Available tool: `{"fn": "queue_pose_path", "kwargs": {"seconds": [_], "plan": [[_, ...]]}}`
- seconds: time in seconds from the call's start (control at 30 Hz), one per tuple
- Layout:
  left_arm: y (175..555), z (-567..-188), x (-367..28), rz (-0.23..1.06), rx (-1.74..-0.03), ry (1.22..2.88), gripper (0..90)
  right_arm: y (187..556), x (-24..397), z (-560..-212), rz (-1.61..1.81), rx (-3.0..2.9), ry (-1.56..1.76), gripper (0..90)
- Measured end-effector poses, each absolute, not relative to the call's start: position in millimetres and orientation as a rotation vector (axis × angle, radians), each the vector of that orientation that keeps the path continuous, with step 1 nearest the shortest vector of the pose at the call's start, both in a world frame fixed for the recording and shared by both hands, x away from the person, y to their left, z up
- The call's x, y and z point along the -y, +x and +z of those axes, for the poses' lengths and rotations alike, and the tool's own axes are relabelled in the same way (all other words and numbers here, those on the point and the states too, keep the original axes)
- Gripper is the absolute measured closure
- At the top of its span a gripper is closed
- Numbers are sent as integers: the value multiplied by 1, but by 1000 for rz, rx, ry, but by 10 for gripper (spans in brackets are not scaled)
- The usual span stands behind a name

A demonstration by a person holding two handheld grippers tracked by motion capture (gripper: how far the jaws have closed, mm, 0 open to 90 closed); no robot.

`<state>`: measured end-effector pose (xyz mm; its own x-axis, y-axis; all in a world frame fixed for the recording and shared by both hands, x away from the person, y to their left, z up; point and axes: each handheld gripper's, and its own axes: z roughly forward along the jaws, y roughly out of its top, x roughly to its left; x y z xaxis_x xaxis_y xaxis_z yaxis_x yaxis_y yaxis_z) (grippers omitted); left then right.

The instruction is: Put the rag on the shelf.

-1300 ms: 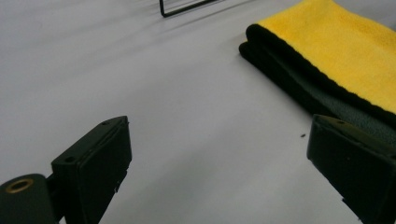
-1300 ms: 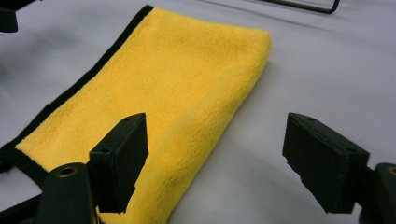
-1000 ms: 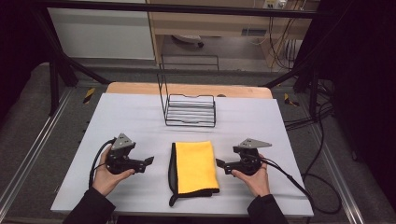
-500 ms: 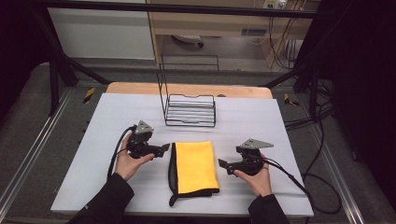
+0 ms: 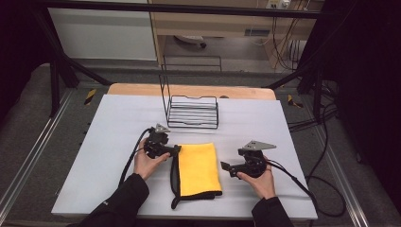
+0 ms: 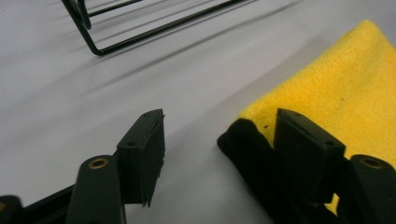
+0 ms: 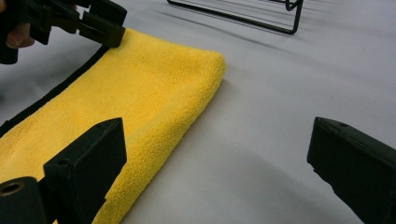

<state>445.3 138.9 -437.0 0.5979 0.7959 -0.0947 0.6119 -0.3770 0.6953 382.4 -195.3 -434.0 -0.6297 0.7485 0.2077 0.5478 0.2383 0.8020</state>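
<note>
A folded yellow cloth (image 5: 198, 168) with a black edge (image 5: 174, 177) lies flat on the white table (image 5: 118, 123), near its front. My left gripper (image 5: 176, 150) is open at the cloth's far left corner. In the left gripper view one jaw rests over the yellow cloth (image 6: 336, 88) beside the black edge (image 6: 247, 149), the other over bare table. My right gripper (image 5: 225, 166) is open just right of the cloth, one jaw beside the yellow cloth (image 7: 140, 98). The left gripper (image 7: 100, 25) touches the cloth's far corner in the right gripper view.
A black wire rack (image 5: 193, 111) stands behind the cloth at the table's middle, with a tall upright wire at its left. Its base wires (image 6: 154, 30) lie ahead of the left gripper. Cables trail from both grippers across the table.
My left gripper has moved right and forward across the table, from well left of the cloth to its far left corner. The right gripper has barely moved.
</note>
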Motion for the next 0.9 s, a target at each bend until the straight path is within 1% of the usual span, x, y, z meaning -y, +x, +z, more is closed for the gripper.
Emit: {"fn": "queue_pose_path", "kwargs": {"seconds": [0.27, 0.5, 0.7, 0.8, 0.9], "plan": [[446, -444, -133, 294, -1122, 2119, 476, 383, 195, -434, 1361, -2298, 1225, 72], [446, -445, -129, 247, -1124, 2109, 612, 384, 193, -432, 1368, -2294, 1218, 84], [445, -445, -128, 234, -1139, 2107, 651, 389, 184, -430, 1376, -2296, 1214, 92], [444, -444, -128, 236, -1128, 2118, 688, 395, 177, -428, 1356, -2297, 1220, 104], [444, -444, -127, 237, -1127, 2115, 715, 406, 167, -429, 1345, -2285, 1248, 149]]}}
